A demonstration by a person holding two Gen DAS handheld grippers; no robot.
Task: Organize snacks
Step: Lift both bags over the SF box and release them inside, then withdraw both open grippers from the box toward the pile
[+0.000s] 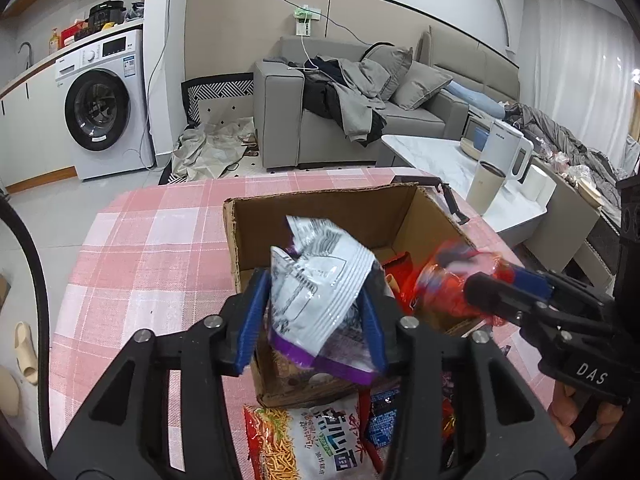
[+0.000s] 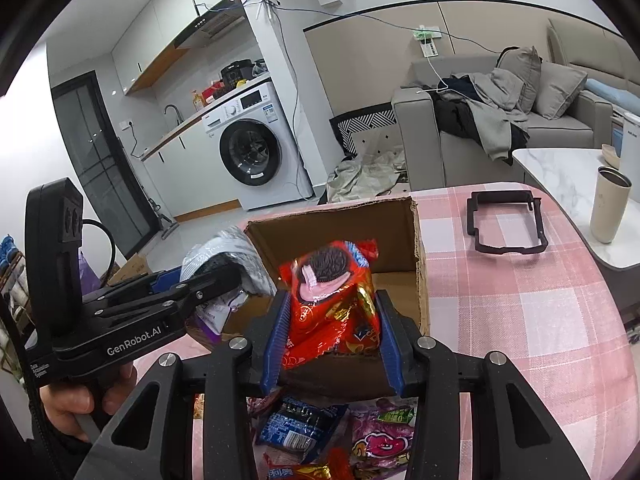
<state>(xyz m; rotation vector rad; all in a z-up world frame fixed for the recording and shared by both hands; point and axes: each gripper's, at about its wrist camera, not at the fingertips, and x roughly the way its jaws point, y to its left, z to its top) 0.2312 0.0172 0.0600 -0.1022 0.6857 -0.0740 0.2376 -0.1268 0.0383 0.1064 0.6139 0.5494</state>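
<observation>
The left hand-held gripper (image 1: pixel 316 312) is clamping a white and purple snack bag (image 1: pixel 320 292) over the near edge of the cardboard box (image 1: pixel 320 216) on the pink checked bench (image 1: pixel 152 248). The right hand-held gripper (image 2: pixel 332 344) is pinching a red cookie packet (image 2: pixel 332 300) above the same box. Only the right view is showing a black frame (image 2: pixel 506 220) lying beyond the box, and only the left is showing a noodle snack bag (image 1: pixel 312 440) on the near side

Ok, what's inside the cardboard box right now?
The cardboard box shows mostly bare floor and part of a red packet. The silver packet and red cookie packet, each held by a tool, cover the rest.
</observation>
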